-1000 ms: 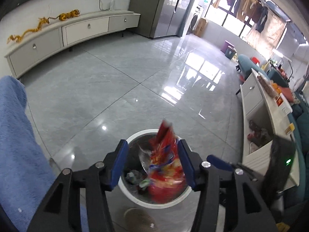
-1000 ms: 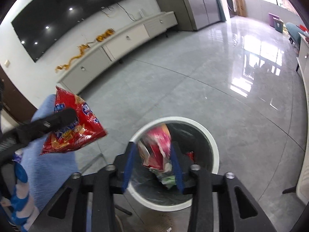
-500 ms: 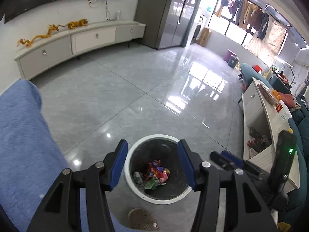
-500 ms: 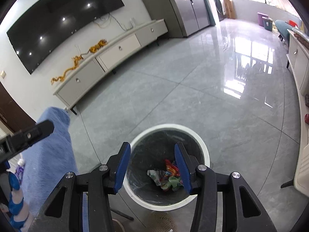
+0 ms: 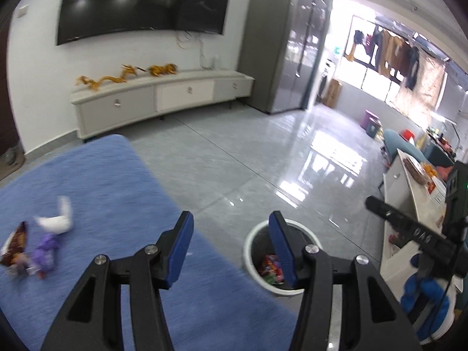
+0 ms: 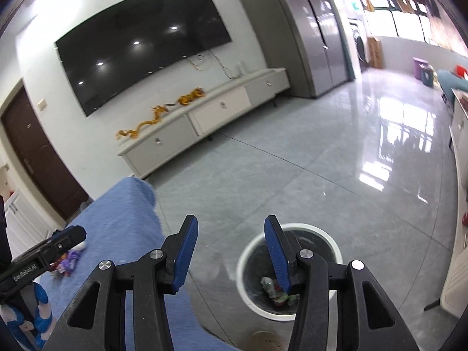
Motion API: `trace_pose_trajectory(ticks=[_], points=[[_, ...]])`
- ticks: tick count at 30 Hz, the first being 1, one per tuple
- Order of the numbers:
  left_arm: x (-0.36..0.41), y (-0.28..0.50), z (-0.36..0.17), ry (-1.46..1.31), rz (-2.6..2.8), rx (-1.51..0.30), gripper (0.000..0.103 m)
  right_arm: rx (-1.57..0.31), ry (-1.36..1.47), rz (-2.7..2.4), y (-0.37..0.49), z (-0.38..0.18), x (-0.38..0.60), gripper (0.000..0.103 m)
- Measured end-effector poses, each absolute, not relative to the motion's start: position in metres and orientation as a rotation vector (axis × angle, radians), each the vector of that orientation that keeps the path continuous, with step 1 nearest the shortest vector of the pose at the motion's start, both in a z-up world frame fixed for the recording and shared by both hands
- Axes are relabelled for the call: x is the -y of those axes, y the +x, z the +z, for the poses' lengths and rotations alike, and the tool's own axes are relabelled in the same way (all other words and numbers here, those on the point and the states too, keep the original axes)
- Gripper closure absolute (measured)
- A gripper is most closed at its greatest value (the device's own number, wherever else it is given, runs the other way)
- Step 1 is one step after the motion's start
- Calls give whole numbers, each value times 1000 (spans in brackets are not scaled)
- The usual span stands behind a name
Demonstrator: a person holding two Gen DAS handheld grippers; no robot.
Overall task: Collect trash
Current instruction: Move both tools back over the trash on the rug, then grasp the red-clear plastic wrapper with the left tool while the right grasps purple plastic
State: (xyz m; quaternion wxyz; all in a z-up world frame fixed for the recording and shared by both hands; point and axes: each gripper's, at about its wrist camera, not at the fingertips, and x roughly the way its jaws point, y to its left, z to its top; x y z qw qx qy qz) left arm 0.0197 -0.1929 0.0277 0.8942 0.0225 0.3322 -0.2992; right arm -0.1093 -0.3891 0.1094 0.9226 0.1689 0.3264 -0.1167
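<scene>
Both hand-held grippers (image 5: 231, 244) (image 6: 231, 248) gape empty over blue cloth (image 5: 96, 193) and grey tiled floor (image 5: 263, 158).

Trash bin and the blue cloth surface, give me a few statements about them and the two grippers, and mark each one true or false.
1. The left gripper is open and holds nothing. True.
2. The trash bin is empty. False: colourful wrappers lie at its bottom.
3. A white crumpled paper, a purple wrapper and a brown snack bag lie on the blue cloth surface. True.
4. The right gripper is shut on a red snack bag. False: it is open with nothing between its fingers.
5. The trash bin stands on top of the blue cloth surface. False: it stands on the grey tiled floor beside it.
</scene>
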Motion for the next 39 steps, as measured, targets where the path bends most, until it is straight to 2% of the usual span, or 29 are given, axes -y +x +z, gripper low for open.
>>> trace_pose_trajectory(ticks=[10,23,37,38,39], points=[[49,9,20,-56,-439,-644,51,-682,257,-105,-91,124,315,56],[-98,39,-47,-206,-169,-731,51,-787,176,65,-52,106,233,56],[-120,104,-93,-356,-225,-864,52,-951,141,297,26,52,140,56],[-119,107,-94,-366,-232,-867,53,-959,138,311,31,49,135,56],[-119,109,-95,-371,-238,-868,58,-969,138,329,37,45,129,56]])
